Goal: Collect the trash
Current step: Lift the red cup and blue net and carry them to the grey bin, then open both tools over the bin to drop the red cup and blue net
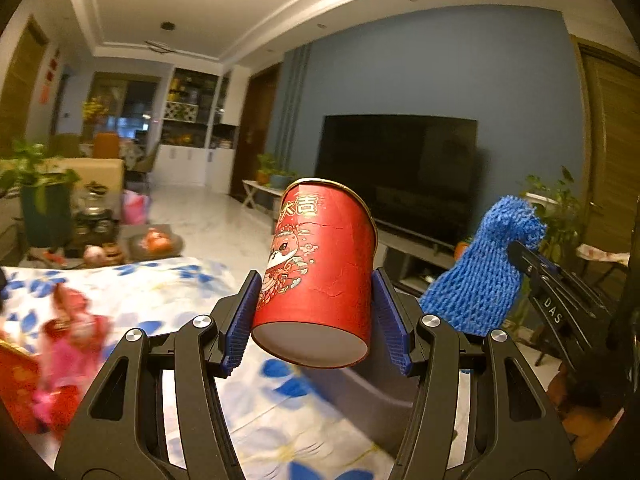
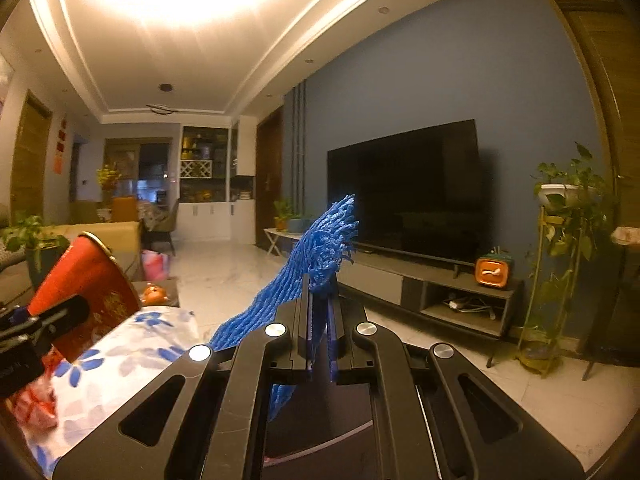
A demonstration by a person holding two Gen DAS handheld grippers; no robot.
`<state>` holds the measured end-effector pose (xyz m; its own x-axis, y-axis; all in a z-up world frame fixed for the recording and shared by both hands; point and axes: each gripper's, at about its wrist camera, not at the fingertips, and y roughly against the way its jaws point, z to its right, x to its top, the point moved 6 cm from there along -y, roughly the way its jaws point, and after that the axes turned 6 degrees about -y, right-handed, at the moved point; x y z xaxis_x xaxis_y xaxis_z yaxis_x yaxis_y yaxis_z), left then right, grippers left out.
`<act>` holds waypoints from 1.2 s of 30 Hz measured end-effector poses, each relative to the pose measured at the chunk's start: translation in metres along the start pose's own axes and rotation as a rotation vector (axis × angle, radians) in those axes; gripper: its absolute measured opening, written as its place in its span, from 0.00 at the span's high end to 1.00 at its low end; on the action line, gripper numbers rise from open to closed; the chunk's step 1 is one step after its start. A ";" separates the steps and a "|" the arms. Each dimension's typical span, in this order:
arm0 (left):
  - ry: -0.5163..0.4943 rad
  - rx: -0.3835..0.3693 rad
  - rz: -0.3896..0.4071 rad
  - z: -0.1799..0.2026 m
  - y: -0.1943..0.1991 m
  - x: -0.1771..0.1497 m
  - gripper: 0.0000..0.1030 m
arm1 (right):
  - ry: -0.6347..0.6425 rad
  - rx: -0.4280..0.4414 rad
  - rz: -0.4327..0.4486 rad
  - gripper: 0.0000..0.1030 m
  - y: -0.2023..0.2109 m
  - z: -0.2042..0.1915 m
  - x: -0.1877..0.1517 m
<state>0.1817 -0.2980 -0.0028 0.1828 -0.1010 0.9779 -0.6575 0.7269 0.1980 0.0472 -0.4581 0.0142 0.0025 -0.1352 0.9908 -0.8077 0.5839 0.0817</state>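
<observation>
Floral cloth, white with blue blossoms, covers the worktop [image 1: 168, 292] beneath both tools. Nearest the left wrist camera, the left gripper [image 1: 316, 312] clamps a red paper cup [image 1: 320, 276] between its blue ribbed pads, bottom toward the lens, gold-rimmed mouth tilted away; gold characters and a cartoon figure decorate its creased wall. Just right of it, the right gripper [image 2: 320, 344] pinches a blue foam fruit net [image 2: 320, 248] with its jaws nearly together, the frayed end standing above the fingertips and the rest trailing down to the left. Only the left view shows blurred red and pink wrappers [image 1: 68, 344] on the cloth; only the right shows an orange clock [image 2: 494, 272] on the TV stand. Beyond hangs a dark television [image 2: 404, 192] on a blue wall.
</observation>
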 end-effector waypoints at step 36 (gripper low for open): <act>-0.025 -0.172 -0.134 0.051 -0.088 -0.041 0.45 | -0.071 0.011 -0.111 0.47 -0.036 0.011 -0.042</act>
<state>0.1950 -0.3928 -0.0568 0.2408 -0.2194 0.9455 -0.4937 0.8110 0.3139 0.0693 -0.4824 -0.0315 0.0504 -0.2549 0.9657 -0.8114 0.5534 0.1884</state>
